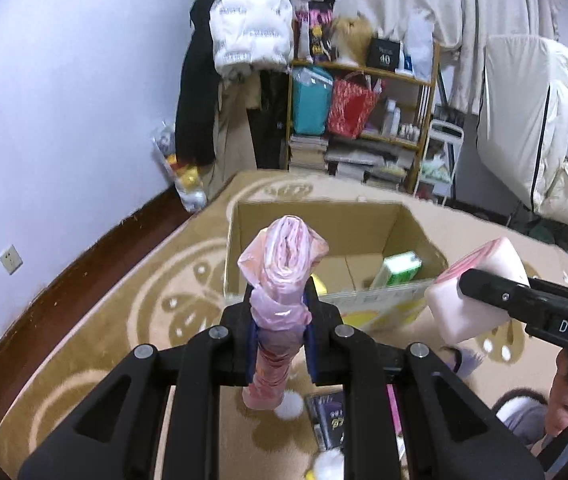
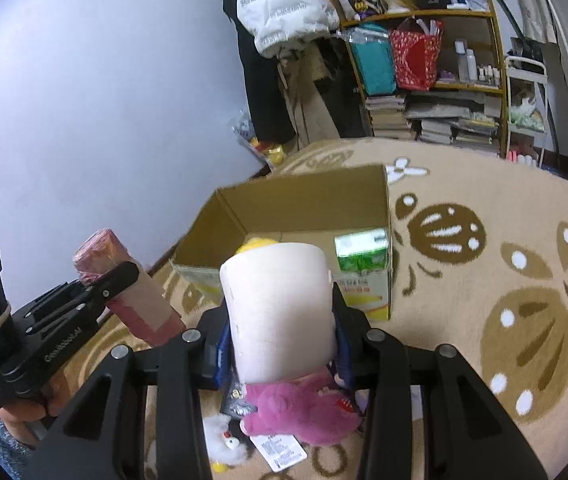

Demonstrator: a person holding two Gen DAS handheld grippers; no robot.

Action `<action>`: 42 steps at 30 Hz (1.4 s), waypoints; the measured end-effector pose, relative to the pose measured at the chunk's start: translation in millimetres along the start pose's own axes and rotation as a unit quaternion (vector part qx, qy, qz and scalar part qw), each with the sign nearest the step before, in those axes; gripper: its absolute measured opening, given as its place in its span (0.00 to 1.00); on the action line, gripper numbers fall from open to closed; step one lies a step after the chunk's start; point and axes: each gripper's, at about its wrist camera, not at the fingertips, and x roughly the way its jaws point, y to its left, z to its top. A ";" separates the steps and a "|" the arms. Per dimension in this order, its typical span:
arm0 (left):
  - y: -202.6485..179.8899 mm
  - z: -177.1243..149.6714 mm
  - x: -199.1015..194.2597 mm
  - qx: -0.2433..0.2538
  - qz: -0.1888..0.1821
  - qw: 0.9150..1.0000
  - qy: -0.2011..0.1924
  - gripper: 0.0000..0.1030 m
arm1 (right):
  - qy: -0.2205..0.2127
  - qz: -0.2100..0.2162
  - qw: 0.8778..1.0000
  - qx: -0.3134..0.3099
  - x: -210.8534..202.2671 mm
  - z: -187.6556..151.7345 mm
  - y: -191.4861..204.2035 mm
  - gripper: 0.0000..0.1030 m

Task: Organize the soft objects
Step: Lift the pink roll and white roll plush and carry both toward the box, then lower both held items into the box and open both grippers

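The left gripper (image 1: 280, 312) is clamped on a pink plastic-wrapped roll (image 1: 284, 276), held upright above the carpet (image 1: 124, 300). The right gripper (image 2: 284, 320) squeezes a white tissue roll (image 2: 280, 312) (pink wrapper visible from the left view). Both hover just before the open cardboard box (image 1: 403, 232), a green pack (image 1: 399, 270) inside.

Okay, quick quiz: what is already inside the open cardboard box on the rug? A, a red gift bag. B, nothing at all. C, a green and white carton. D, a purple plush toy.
C: a green and white carton stands against the inner wall of the cardboard box, while the purple plush toy lies on the rug outside it.
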 end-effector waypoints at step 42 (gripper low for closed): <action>1.4 49.9 100.9 0.006 -0.016 1.000 -0.006 0.18 | -0.023 0.002 1.000 0.003 80.8 48.5 -29.5 0.43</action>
